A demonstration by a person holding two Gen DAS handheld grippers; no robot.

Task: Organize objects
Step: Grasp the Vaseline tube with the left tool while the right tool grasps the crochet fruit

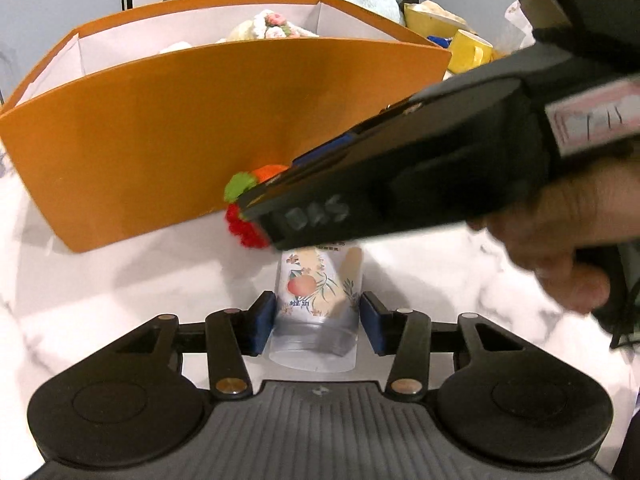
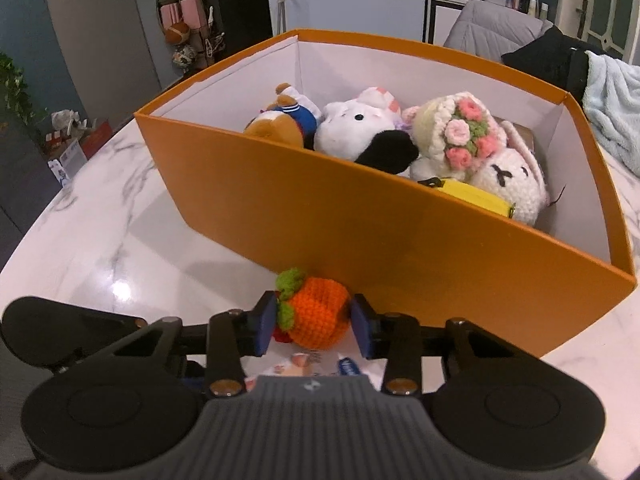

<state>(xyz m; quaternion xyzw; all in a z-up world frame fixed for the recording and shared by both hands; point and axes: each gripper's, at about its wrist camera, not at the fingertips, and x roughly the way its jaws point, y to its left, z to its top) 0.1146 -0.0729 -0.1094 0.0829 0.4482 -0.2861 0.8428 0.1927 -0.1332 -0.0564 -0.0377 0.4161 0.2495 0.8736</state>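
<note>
Two grippers of mine work side by side at the near wall of the orange box (image 2: 400, 240), which stands on the marble tabletop (image 1: 120, 300).

Left: my left gripper (image 1: 318, 322) points steeply down at a clear plastic cup (image 1: 316, 308) printed with a peach and leaves, lying on its side on the tabletop with its rim toward me. My blue pads (image 1: 262, 326) stand on either side of the cup's wall, closed in as far as the cup allows, and I read this as a grip on the cup.

Centre: crossing the left-wrist view from the right, my right gripper (image 2: 313, 326) reaches in just above the cup's far end, held by a hand (image 1: 560, 240). Between its blue pads (image 2: 266, 326) sits a crocheted orange fruit (image 2: 318, 314) with green leaves and a red piece hanging beneath. Both pads press its sides, so the jaws are partly closed on it. The fruit is just in front of the box's near wall, close above the tabletop; whether it rests there I cannot tell.

Right: inside the box lie plush toys, a brown one in blue (image 2: 280, 120), a white-and-black one (image 2: 360, 132), and a cream crocheted one with pink roses (image 2: 460, 136).
</note>
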